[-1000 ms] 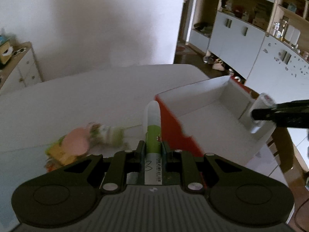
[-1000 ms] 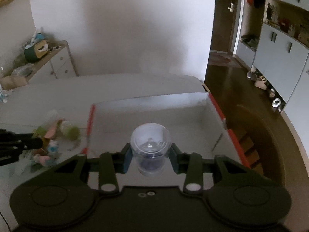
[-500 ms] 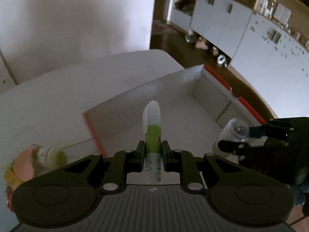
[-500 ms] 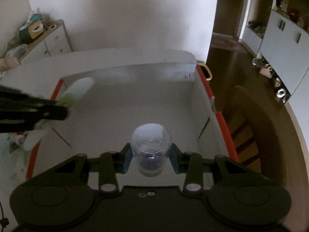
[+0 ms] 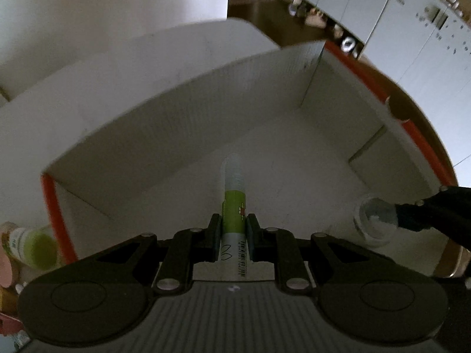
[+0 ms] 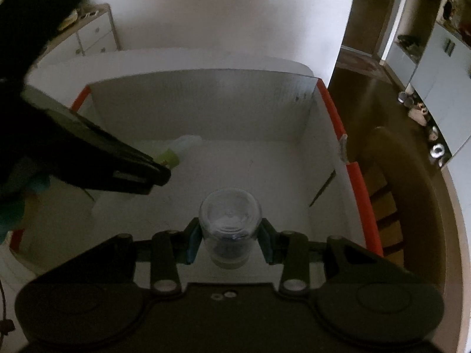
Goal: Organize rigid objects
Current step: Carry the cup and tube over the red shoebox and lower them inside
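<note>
- Left gripper [image 5: 233, 229]: pinches a green-and-white tube [image 5: 234, 206], clear cap forward, over the floor of the white box [image 5: 206, 100] with orange edges
- Right gripper [image 6: 230, 235]: clamps a clear small jar [image 6: 229, 223] above the box floor, toward its right wall

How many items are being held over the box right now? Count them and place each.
2. A green-labelled tube sits in the left gripper; a clear jar sits in the right gripper, both above the white box.
</note>
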Motion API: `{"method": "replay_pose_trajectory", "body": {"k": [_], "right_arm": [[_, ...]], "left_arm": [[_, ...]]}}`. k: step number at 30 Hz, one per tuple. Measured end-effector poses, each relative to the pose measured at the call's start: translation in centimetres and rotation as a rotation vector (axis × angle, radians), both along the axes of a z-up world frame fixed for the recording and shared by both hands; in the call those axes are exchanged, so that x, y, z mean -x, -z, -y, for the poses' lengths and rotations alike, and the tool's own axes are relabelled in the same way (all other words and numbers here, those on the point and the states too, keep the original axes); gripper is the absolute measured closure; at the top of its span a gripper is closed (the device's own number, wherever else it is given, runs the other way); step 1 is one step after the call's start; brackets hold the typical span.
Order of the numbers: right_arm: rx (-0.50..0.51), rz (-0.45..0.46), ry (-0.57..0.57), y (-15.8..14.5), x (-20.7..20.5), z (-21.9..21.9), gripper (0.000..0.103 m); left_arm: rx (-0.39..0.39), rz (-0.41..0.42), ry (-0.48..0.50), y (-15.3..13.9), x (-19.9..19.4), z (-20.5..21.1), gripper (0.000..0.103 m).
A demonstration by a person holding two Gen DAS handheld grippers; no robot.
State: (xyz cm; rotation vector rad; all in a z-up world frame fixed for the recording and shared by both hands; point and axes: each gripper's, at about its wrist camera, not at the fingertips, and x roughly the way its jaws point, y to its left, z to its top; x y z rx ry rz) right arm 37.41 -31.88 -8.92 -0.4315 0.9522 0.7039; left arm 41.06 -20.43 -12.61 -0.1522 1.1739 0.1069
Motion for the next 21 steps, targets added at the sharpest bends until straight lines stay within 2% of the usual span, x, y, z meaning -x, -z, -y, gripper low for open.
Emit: {"method": "replay_pose_trajectory", "body": {"k": [15,21], "right_arm": [[0.026,-0.031,0.014,0.6,-0.8,-0.5,0.063],[0.025,-0.028,0.025,0.8,-0.8,-0.6,0.061]], "left_arm": [[0.024,-0.151,-0.019,3.1,-0.9,-0.1,0.086],[0.024,-0.158,-0.018,3.1,-0.7,0.0,0.086]]}}
